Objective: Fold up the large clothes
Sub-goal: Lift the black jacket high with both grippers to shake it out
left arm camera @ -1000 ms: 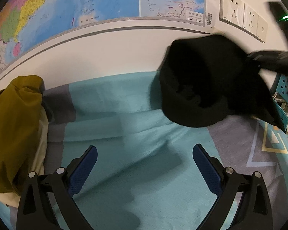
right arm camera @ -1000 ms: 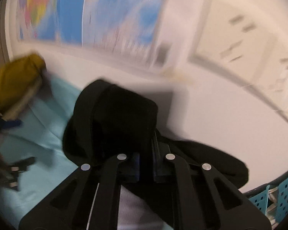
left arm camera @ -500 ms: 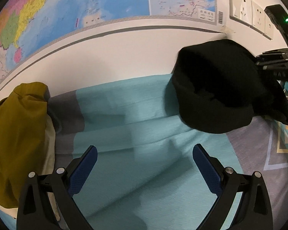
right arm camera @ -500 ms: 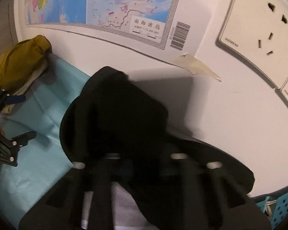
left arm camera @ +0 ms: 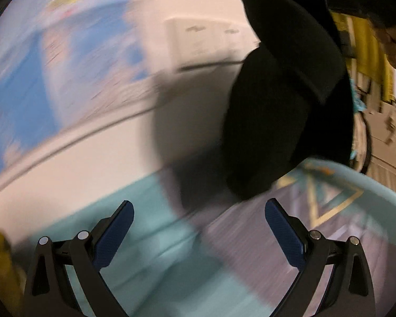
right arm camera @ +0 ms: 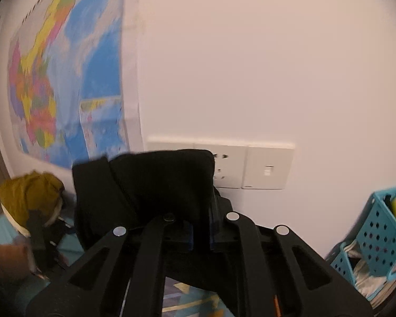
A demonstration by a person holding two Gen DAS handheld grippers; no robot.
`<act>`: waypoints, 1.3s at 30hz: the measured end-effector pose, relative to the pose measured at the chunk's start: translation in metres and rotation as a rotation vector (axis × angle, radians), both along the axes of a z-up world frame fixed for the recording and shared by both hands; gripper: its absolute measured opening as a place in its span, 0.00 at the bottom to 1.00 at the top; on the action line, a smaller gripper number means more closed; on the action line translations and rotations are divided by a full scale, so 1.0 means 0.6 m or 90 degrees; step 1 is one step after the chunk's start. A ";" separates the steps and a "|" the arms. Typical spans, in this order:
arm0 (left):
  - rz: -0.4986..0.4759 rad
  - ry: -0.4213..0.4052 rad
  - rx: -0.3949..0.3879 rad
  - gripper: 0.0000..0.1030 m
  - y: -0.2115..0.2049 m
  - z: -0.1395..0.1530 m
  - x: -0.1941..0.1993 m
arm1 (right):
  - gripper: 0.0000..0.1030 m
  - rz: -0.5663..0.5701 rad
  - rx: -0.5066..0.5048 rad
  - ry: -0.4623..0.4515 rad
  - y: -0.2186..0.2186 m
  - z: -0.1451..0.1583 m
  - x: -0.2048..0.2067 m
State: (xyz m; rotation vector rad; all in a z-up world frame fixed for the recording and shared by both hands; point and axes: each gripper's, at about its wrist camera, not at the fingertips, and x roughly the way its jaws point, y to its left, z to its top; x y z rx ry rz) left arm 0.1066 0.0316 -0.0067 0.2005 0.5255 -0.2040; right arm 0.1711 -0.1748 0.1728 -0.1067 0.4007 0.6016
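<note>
A black garment (left arm camera: 282,111) hangs in the air at the upper right of the blurred left wrist view, its lower end just above the teal and grey bedsheet (left arm camera: 171,264). My left gripper (left arm camera: 198,227) is open and empty, below and left of the garment. My right gripper (right arm camera: 200,235) is shut on the black garment (right arm camera: 150,185), which bunches over its fingers and hangs down, hiding the fingertips.
A wall with a coloured map (right arm camera: 66,79) and sockets (right arm camera: 245,166) stands behind the bed. A mustard-yellow garment heap (right arm camera: 29,198) lies at the far left. A blue perforated basket (right arm camera: 377,232) sits at the right. The bed edge (left arm camera: 369,185) curves at the right.
My right gripper has lifted the black garment high off the bed. My left gripper has swung right and tilted up toward the hanging garment, still open.
</note>
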 end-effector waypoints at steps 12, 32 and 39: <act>-0.088 -0.015 0.146 0.89 -0.138 -0.067 0.047 | 0.07 -0.007 0.029 0.007 -0.048 0.006 -0.013; 0.059 -0.331 -0.057 0.06 -0.017 0.421 0.012 | 0.06 -0.220 0.034 -0.302 -0.233 0.298 -0.243; 0.107 -0.496 -0.023 0.06 0.042 0.507 -0.260 | 0.06 -0.157 0.045 -0.375 -0.223 0.338 -0.419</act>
